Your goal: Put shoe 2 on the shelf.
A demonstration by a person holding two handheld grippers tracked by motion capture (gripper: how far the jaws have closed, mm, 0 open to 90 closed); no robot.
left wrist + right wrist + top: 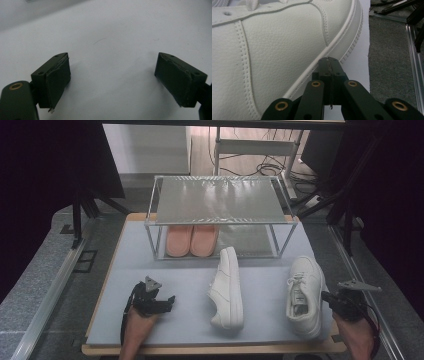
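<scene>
Right gripper view has the right gripper (329,62), jaws pressed together and empty, nosing at the right sneaker's (274,50) sole edge; sneaker runs lengthwise front-to-back, left gripper (112,80) gaping far off.

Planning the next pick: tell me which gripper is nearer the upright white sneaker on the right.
Right. The right gripper, jaws shut, sits at that sneaker's outer side; the left gripper rests far across the mat, beyond the tipped sneaker.

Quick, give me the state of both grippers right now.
Left gripper: jaws open, nothing between them.
Right gripper: jaws closed, empty, tip by the sole of the white leather sneaker.
</scene>
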